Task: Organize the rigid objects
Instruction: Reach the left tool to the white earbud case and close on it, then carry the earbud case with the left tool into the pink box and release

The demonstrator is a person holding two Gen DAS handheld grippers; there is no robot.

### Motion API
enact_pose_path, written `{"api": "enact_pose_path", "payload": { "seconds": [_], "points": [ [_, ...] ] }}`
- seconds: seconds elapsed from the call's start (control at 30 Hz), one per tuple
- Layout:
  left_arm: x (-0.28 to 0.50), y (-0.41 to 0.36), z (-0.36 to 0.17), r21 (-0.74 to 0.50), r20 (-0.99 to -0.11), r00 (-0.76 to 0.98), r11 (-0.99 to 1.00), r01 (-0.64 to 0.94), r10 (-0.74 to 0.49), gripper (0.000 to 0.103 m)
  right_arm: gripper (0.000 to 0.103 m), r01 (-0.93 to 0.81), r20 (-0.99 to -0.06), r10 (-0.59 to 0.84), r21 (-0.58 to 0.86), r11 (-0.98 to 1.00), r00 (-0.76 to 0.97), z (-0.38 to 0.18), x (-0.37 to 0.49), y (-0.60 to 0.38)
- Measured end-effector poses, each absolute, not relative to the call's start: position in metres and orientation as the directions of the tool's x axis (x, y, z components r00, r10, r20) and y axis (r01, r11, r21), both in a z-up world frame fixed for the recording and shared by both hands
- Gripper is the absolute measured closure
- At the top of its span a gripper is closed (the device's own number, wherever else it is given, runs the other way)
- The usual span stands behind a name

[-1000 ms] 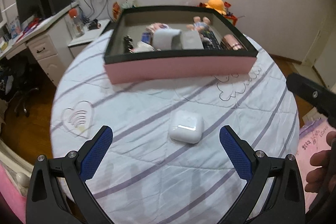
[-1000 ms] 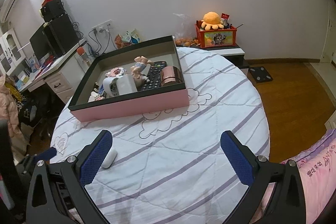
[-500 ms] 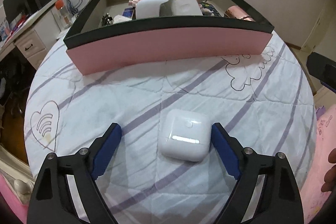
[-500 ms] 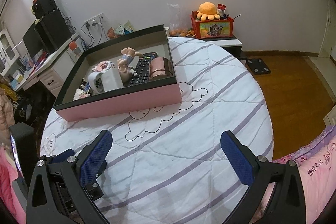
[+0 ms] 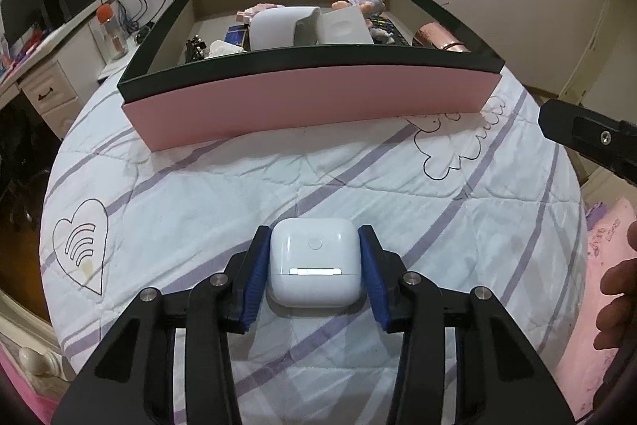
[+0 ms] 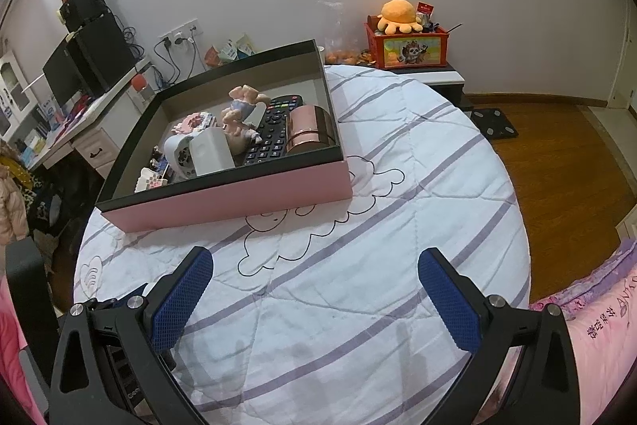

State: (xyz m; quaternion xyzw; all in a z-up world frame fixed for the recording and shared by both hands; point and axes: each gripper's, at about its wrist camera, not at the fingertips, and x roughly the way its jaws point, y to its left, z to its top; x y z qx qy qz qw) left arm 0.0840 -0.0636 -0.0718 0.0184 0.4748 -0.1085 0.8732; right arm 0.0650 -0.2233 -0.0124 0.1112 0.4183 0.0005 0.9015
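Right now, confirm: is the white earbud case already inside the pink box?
No, the white earbud case lies on the quilt before the pink box.

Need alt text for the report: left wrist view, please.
The left claw is closing around a white earbud case lying on a striped white quilt, its blue pads right at the case's sides. Behind it sits a pink-walled box holding a grey speaker-like gadget, a doll and other items; the tip of the right claw's finger pokes in at the right edge.

Left gripper (image 5: 314, 265) angled downward, jaws closing around something; right gripper (image 6: 316, 301) wide apart, empty
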Motion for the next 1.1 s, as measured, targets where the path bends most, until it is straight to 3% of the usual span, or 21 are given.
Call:
{"api": "enact_pose_path", "payload": {
  "seconds": [0.57,0.9,1.1],
  "points": [
    [0.105,-0.041,-0.025,-0.068,-0.789,0.596,0.986,0.154,-0.148,0.059,0.0,0.072,-0.733,0.1,0.199,0.977,0.673,0.001,0.075,-0.22],
    [0.162,-0.022,0.01,-0.073,-0.738,0.662,0.991,0.115,-0.131,0.059,0.0,0.033,-0.703,0.111,0.187,0.982,0.703,0.022,0.12,-0.207],
    [0.211,-0.018,0.004,-0.077,-0.744,0.657,0.992,0.1,-0.124,0.059,0.0,0.02,-0.701,0.121,0.189,0.982,0.703,0.021,0.153,-0.204]
  ]
}}
